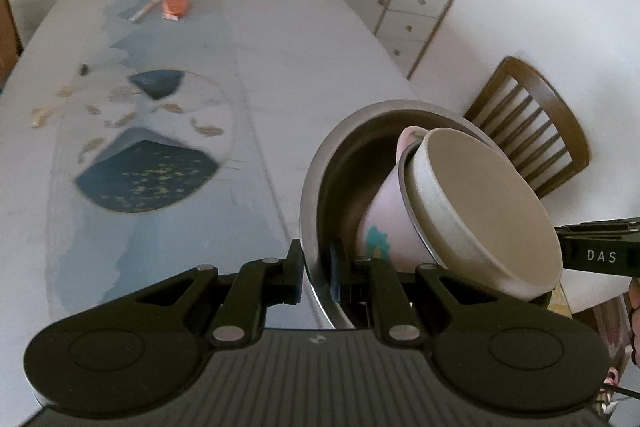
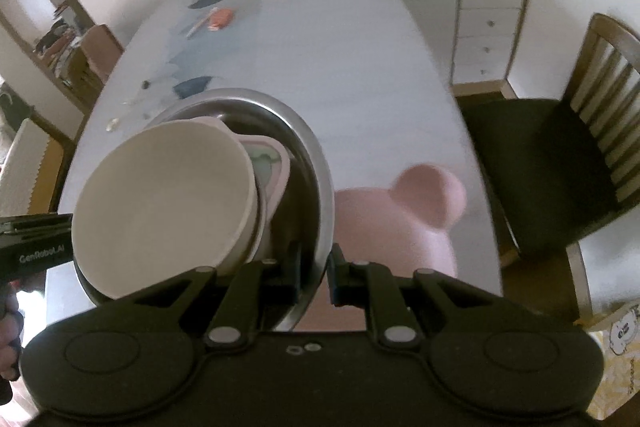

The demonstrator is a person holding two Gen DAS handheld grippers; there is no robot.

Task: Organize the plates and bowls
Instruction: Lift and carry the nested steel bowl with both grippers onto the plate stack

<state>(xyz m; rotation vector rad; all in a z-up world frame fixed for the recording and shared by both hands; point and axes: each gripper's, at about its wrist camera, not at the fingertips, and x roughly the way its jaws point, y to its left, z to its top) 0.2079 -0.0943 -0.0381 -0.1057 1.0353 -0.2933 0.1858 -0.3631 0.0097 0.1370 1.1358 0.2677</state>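
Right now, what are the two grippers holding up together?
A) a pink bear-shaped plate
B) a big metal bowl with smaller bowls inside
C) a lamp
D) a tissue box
B: the left gripper and the right gripper each pinch the rim of the big metal bowl, which has a white bowl and a pink bowl tilted inside it.

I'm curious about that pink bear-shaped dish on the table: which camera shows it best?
The right wrist view: the pink bear-shaped dish lies on the table beside the steel bowl, ears visible though blurred. The left wrist view does not show it at all.
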